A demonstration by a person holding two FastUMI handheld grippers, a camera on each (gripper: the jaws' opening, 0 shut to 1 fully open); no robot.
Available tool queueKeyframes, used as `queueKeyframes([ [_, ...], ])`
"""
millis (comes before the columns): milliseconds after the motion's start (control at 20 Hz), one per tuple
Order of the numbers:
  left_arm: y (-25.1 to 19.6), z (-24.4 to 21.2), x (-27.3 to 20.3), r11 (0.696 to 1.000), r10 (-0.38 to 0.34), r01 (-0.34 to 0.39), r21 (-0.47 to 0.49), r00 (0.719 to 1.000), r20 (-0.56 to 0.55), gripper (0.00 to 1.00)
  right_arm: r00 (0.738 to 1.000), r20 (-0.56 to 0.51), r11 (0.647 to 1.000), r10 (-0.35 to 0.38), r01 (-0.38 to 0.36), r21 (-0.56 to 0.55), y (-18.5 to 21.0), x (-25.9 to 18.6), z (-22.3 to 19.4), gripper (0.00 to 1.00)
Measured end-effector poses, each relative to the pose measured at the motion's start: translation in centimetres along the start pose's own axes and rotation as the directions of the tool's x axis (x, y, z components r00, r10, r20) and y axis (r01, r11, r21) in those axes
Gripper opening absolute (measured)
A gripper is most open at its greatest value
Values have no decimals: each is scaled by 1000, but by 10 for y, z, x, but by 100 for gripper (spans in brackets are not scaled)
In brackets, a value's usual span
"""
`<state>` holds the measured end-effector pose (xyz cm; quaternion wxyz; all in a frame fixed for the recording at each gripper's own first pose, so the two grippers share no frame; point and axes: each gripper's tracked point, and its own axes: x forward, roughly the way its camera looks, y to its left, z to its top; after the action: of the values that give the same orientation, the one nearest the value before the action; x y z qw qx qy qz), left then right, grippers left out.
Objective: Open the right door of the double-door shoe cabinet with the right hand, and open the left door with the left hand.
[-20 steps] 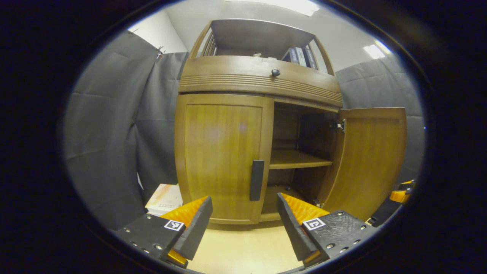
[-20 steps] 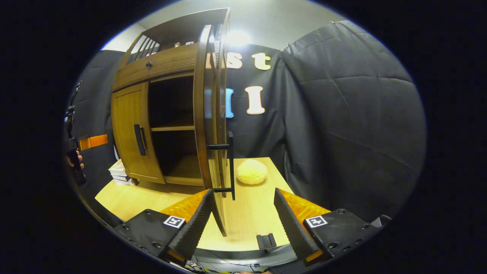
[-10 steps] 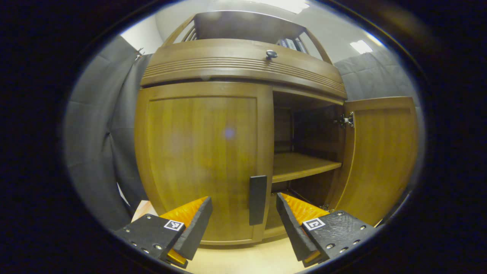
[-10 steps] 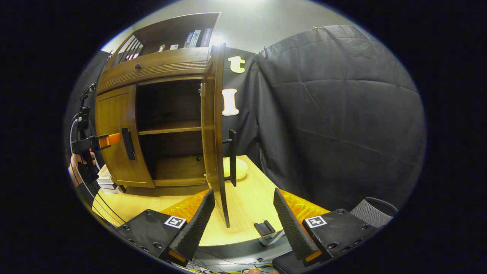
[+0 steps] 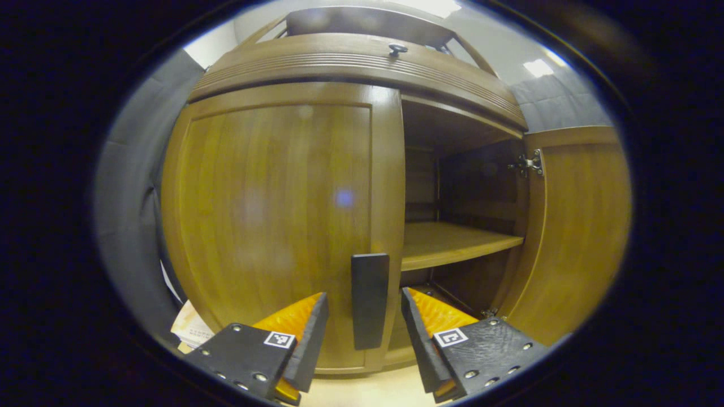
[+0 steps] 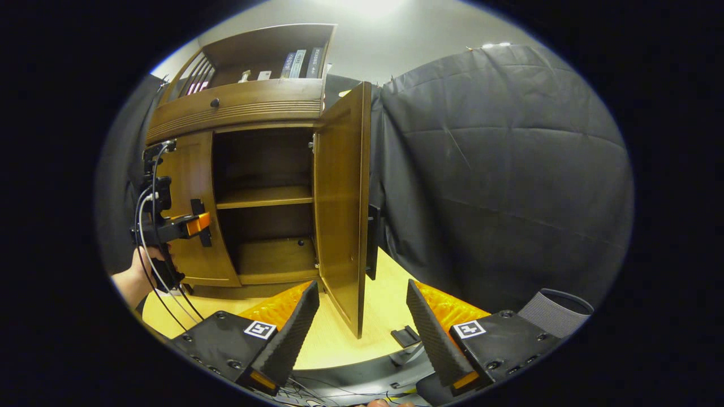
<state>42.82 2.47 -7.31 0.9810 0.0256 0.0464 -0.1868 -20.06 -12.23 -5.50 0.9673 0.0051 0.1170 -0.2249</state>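
Right brown wooden cabinet door (image 6: pixel 341 198) stands swung wide; your right gripper (image 6: pixel 362 328) hangs free, fingers spread. Left wooden door (image 5: pixel 277 215) remains closed. Your left gripper (image 5: pixel 362 333) is open, fingers flanking the black vertical bar handle (image 5: pixel 369 299) without contact. Close squarely on the bar, then pull along the hinge arc.

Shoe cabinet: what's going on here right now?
A person is working a wooden shoe cabinet with two handheld grippers. The right door stands wide open, and the right gripper sits open in front of it, holding nothing. The left door is closed. The left gripper is open with its fingers on either side of the black handle, not yet clamped. The shelf inside looks bare.
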Motion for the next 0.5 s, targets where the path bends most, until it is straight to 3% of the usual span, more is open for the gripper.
queueKeyframes([
  [100, 6, -7, 8, 999, 26, -25, 37, 999, -22, 65, 1000, 8, 1000, 0, 0, 1, 5, -2, 4, 94],
  [300, 3, -13, 14, 998, 41, -42, -40, 998, -44, 32, 999, 33, 1000, 1, -1, 1, 9, 8, 10, 94],
  [500, 2, -10, 12, 998, 58, -58, -10, 997, -46, 29, 998, 50, 999, 47, -48, 25, 22, 33, 14, 94],
])
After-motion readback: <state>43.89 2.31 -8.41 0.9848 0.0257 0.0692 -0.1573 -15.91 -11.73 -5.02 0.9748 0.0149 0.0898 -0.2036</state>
